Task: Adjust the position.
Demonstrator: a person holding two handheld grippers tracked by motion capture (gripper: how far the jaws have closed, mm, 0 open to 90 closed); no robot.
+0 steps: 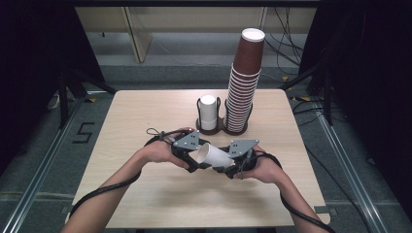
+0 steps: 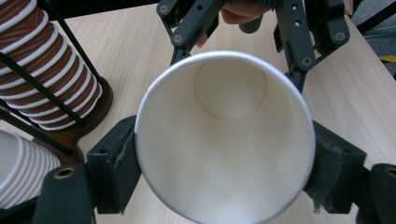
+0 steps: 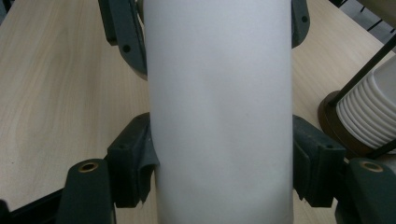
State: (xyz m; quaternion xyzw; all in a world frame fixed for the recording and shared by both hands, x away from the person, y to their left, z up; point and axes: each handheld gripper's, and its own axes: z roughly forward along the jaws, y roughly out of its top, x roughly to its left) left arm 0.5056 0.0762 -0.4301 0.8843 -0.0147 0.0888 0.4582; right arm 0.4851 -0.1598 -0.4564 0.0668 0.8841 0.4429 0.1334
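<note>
The high camera is above my side and looks forward and down on the whole surface (image 1: 145, 194), from some distance. My left camera looks along my jaws, very near, into the open mouth of the white cup (image 2: 224, 140). My right camera looks along its side (image 3: 219, 112); all three views share this cup.

A single mark reads as the digit "5" (image 1: 83, 132), in black on the grey floor left of the table (image 1: 145, 204); nothing else legible appears anywhere.
</note>
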